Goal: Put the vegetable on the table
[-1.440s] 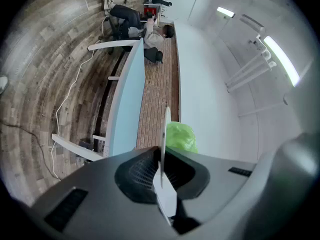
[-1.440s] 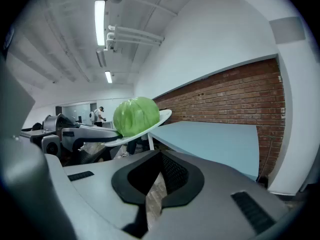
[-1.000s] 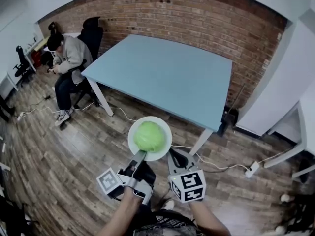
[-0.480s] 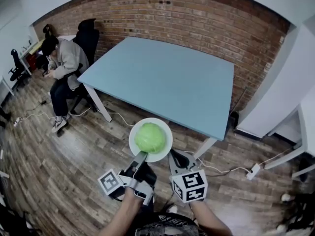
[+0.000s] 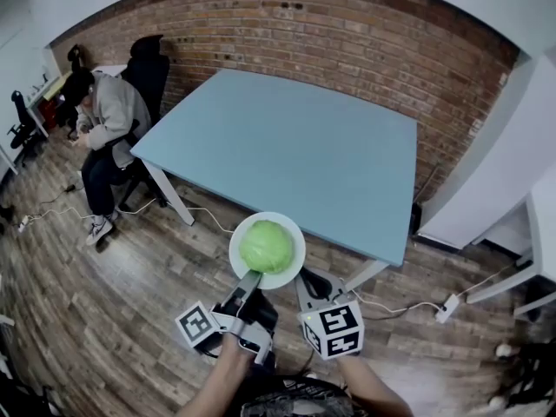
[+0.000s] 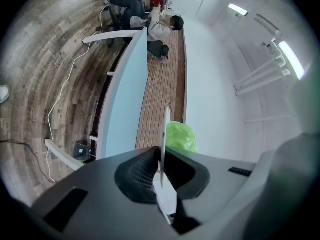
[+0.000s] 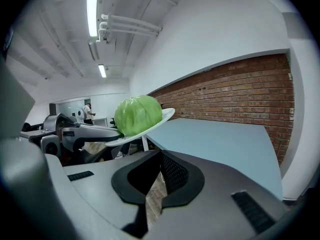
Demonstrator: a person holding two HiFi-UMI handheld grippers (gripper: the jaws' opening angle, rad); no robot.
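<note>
A round green cabbage point(image 5: 266, 245) lies on a white plate point(image 5: 294, 269), held in the air over the wooden floor just short of the light blue table point(image 5: 287, 146). My left gripper point(image 5: 249, 281) is shut on the plate's near rim. In the left gripper view the plate point(image 6: 164, 134) shows edge-on between the jaws, with the cabbage point(image 6: 181, 137) beyond. My right gripper point(image 5: 306, 283) hangs beside the plate's right edge, shut and empty. The right gripper view has the cabbage point(image 7: 138, 114) and plate point(image 7: 162, 118) to the left of its jaws, not between them.
A person in a grey top point(image 5: 102, 111) sits on a black chair point(image 5: 149, 63) by the table's far left corner. A brick wall point(image 5: 347, 42) runs behind the table. Cables and a power strip point(image 5: 447, 307) lie on the floor at right, near a white desk point(image 5: 543, 233).
The table has drawn nearer to the plate and grippers. The plate with the cabbage stays in the left gripper; the right gripper keeps its place beside it.
</note>
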